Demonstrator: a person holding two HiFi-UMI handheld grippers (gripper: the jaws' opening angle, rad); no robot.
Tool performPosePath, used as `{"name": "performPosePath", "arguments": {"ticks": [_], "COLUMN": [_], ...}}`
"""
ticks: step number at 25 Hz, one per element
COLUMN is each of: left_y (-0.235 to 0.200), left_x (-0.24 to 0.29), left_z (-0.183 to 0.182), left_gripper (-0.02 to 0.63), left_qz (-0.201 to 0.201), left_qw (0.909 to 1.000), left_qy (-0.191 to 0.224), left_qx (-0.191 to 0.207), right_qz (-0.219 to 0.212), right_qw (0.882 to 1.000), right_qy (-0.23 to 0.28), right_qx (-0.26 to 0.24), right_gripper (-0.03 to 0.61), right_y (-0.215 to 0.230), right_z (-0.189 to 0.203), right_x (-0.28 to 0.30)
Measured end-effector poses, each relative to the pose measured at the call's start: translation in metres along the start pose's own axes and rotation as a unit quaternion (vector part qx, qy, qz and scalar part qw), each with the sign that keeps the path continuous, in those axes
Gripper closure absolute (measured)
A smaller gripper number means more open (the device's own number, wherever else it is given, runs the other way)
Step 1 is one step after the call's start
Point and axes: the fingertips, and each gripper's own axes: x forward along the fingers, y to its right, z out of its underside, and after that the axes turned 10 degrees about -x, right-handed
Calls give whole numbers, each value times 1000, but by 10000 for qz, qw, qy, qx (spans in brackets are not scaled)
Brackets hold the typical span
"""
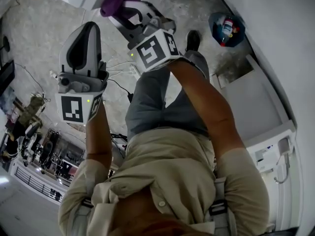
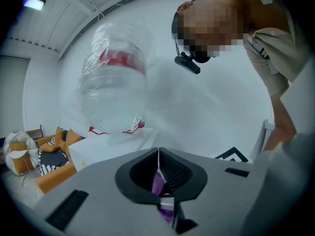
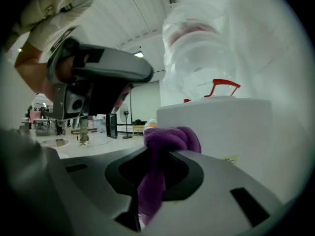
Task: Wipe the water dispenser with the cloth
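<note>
Plainly the biggest thing is the water dispenser (image 3: 221, 127), a white cabinet with a clear upturned bottle (image 3: 197, 53) seated on its top. Red marks show at the bottle's neck and on its label. In the right gripper view the cabinet's top front edge runs just behind the jaws. In the left gripper view the dispenser stands further off, toward the left.

The person (image 1: 167, 171), in a beige shirt and grey trousers, stands on a speckled floor (image 1: 39, 28) with both arms stretched forward. A blue bin (image 1: 215, 21) holding bottles sits on the floor by the wall, well apart from the grippers.

The left gripper (image 2: 158, 154) has its jaws pressed together along a thin line. A sliver of purple shows in the slot beneath that line, and what it is cannot be told.

The right gripper (image 3: 160, 151) is clenched on the cloth (image 3: 172, 139), which is purple. A strand of it runs down between the jaws, and a bunched knot bulges past their tips, near the cabinet's top corner. Whether the cloth touches the cabinet cannot be told. In the head view the cloth caps the right gripper, just beside and ahead of the left one.
</note>
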Motion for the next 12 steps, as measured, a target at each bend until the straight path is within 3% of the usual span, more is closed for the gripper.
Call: {"name": "performPosePath", "arguments": {"ticks": [2, 6, 8, 12], "left_y": [-1, -4, -8, -12], "left_x": [4, 10, 13, 19], "left_z": [4, 13, 15, 22], "left_gripper": [592, 592, 592, 592], "left_qz": [2, 0, -27, -59], "left_qw": [10000, 10000, 9999, 9998], "left_qy": [-26, -86, -93, -157], "left_qx": [-14, -37, -46, -46], "right_qz": [-157, -59, 233, 1343], "right_qw": [9998, 9997, 9996, 9897], "right_qy": [76, 101, -25, -433], "right_qx": [-105, -208, -170, 232], "right_gripper": [506, 506, 506, 506], "right_y": [-7, 16, 43, 132], "right_z": [1, 14, 32, 85], "right_x": [5, 1, -3, -18]}}
